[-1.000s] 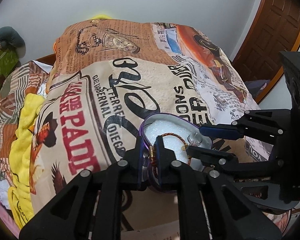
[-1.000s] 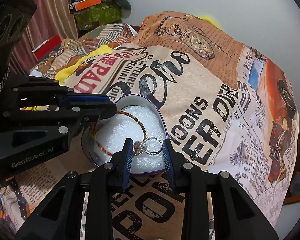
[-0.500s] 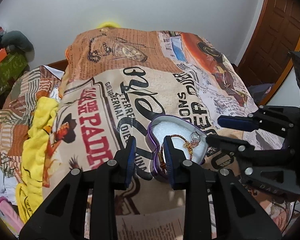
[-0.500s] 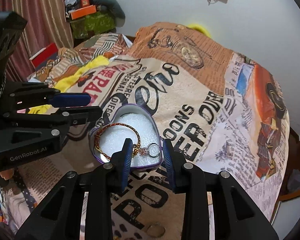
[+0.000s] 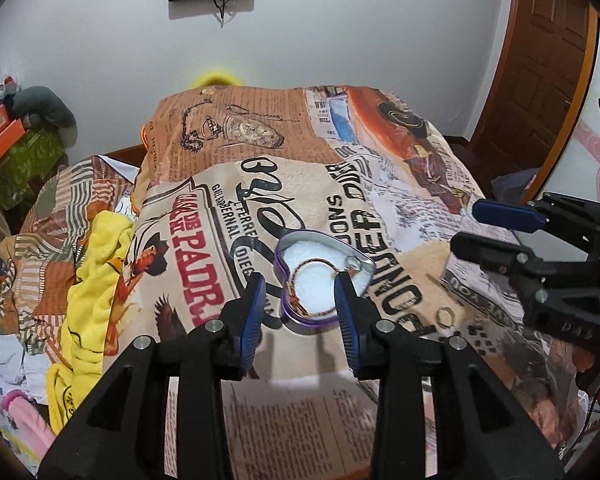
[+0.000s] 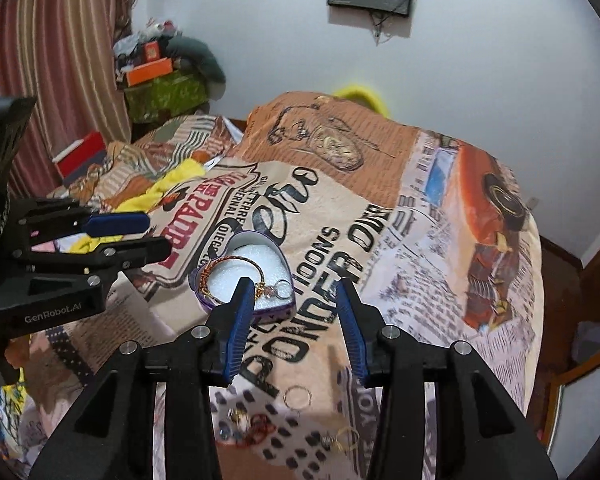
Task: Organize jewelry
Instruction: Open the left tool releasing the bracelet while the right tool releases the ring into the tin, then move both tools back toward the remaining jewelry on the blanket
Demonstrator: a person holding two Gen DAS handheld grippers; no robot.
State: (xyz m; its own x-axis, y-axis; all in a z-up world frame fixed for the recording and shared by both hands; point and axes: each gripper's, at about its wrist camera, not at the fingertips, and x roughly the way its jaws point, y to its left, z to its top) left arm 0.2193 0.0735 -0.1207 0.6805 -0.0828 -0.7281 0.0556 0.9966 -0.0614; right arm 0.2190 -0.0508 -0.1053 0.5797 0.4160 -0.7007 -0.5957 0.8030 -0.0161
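Note:
A purple heart-shaped box [image 5: 320, 276] with white foam lies open on the printed blanket; it also shows in the right wrist view [image 6: 246, 276]. An orange-gold bracelet [image 6: 220, 276] and a silver ring [image 6: 282, 290] lie in it. My left gripper [image 5: 300, 312] is open and empty, just in front of the box. My right gripper [image 6: 296, 328] is open and empty, to the right of the box. Loose rings [image 6: 298, 397] and small jewelry [image 6: 252, 426] lie on the blanket between the right gripper's arms. One gold ring [image 5: 444, 316] lies right of the box.
The printed blanket [image 5: 260, 152] covers a bed. Yellow cloth [image 5: 88, 272] is bunched at the left. A green box [image 6: 164, 94] and clutter stand by the striped curtain. A wooden door [image 5: 540, 60] is at the right.
Both grippers pulled back from the box and opened wide. The left let go of the box's rim, and the right let go of the ring, which now lies in the box.

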